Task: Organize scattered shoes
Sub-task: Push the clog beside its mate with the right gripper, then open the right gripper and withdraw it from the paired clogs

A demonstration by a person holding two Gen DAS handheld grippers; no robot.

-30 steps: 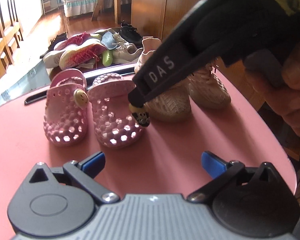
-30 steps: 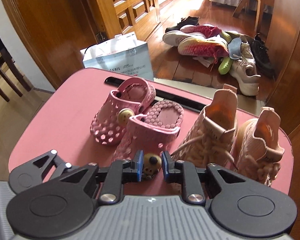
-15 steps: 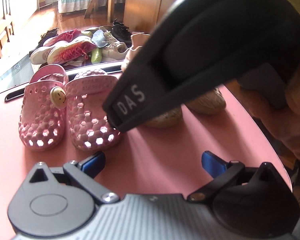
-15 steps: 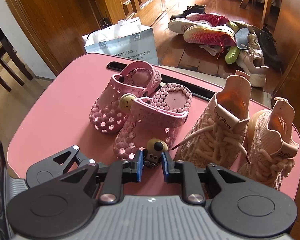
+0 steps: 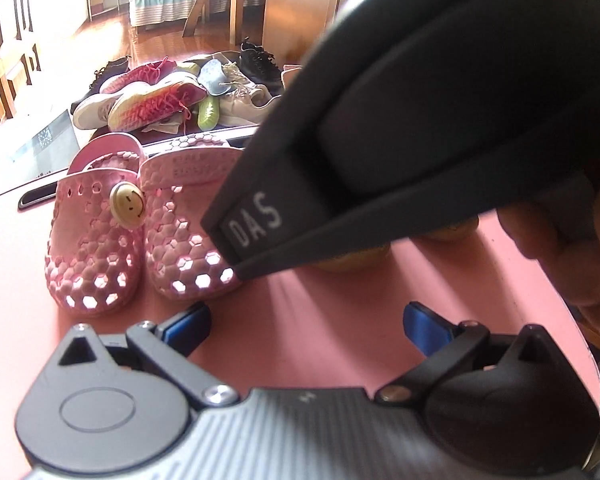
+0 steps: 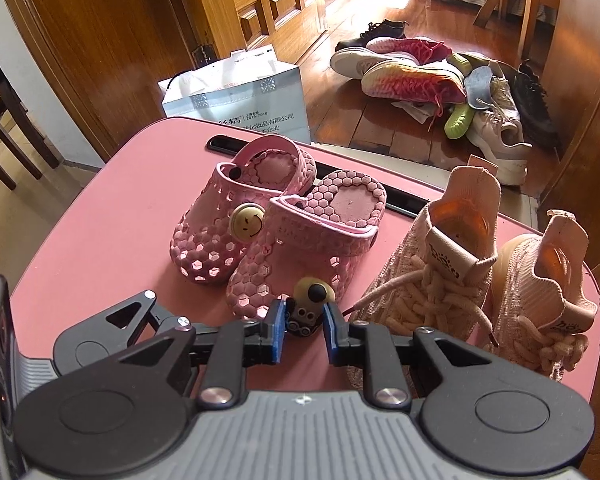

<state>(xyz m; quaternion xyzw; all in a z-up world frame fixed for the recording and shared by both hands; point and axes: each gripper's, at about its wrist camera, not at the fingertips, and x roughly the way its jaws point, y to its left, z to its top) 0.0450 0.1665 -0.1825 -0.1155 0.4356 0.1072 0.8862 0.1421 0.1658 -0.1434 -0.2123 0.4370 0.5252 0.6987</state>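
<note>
The right claw (image 6: 303,331) is opening off the charm (image 6: 310,307) on the right pink clog (image 6: 300,248), now paired; the left claw (image 5: 306,326) hangs open over the desk (image 5: 340,320).

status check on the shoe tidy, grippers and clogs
Left gripper open, empty. Right gripper jaws opening around charm on right clog. Clogs paired beside sneakers. Floor pile waits.

Left gripper (image 5: 306,328) gapes over pink table (image 5: 320,308) — pink clogs (image 5: 140,236) ahead (side by side)
</note>
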